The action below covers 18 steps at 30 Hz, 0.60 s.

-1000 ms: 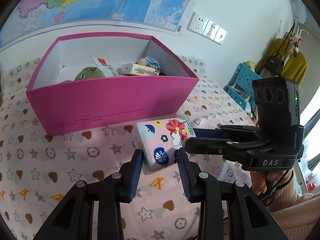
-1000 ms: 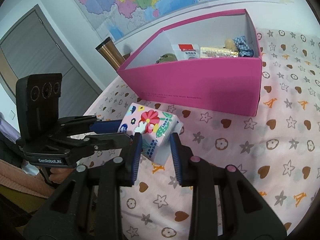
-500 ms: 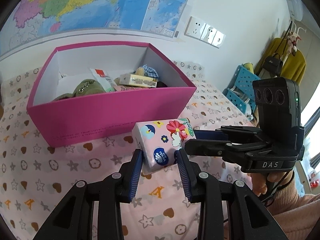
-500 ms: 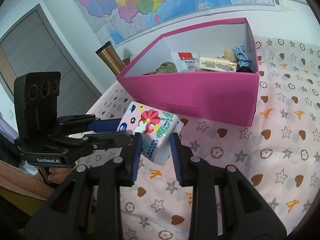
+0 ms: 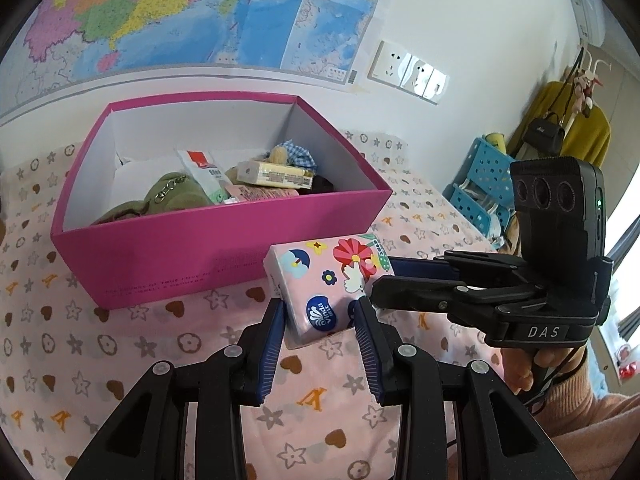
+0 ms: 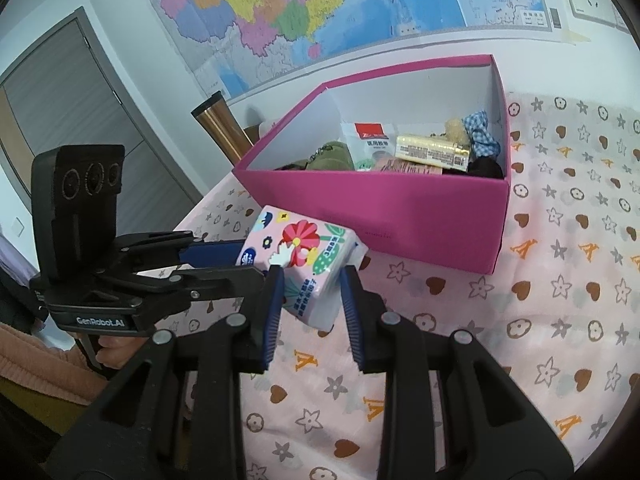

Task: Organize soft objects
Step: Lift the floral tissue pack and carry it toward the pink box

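Pink flowered tissue pack (image 5: 326,286) – tilted, raised off the cloth, just before the magenta box (image 5: 224,256) (already holding soft items).

- Left wrist view: the lens sits behind the left gripper (image 5: 320,312), angled down along its two fingers, close over the star-and-heart printed cloth (image 5: 132,344). It faces the wall map (image 5: 192,12), with the right gripper (image 5: 380,276) entering from the right edge.
- Right wrist view: the lens rides behind the right gripper (image 6: 312,280), also tilted down and close in, facing the same map (image 6: 320,8) from further right; the left gripper (image 6: 244,264) enters from the left.
- Shared ground: both views take in the floral tissue pack (image 5: 324,284) (image 6: 304,264), the pink box (image 5: 200,256) (image 6: 400,216) behind it, and each other's gripper.
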Each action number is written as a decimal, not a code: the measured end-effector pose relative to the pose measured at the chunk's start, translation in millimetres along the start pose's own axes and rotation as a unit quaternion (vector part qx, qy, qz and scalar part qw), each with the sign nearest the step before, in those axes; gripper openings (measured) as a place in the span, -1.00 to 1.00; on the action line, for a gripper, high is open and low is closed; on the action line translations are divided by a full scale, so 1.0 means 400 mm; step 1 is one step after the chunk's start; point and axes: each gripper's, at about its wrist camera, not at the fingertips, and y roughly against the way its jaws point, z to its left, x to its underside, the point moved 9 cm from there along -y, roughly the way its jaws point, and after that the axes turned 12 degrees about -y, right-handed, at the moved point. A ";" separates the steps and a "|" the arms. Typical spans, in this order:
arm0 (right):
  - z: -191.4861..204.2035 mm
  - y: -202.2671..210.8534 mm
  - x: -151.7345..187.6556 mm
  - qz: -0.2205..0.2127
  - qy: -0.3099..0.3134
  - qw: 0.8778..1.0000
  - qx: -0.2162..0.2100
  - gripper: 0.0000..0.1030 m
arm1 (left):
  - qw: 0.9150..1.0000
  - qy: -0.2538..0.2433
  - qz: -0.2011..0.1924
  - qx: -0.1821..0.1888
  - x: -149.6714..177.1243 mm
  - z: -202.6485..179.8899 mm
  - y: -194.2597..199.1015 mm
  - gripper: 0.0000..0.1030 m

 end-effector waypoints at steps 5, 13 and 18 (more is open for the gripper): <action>0.002 0.005 -0.010 -0.005 0.006 1.000 0.000 -0.37 | 1.000 0.000 -0.006 -0.003 -0.008 0.004 0.003 -0.32; 0.008 0.006 -0.025 -0.008 0.014 1.000 0.000 -0.37 | 1.000 -0.001 -0.012 -0.006 -0.019 0.007 0.004 -0.32; 0.010 0.010 -0.032 -0.012 0.019 1.000 -0.001 -0.37 | 1.000 -0.003 -0.017 -0.008 -0.029 0.010 0.009 -0.32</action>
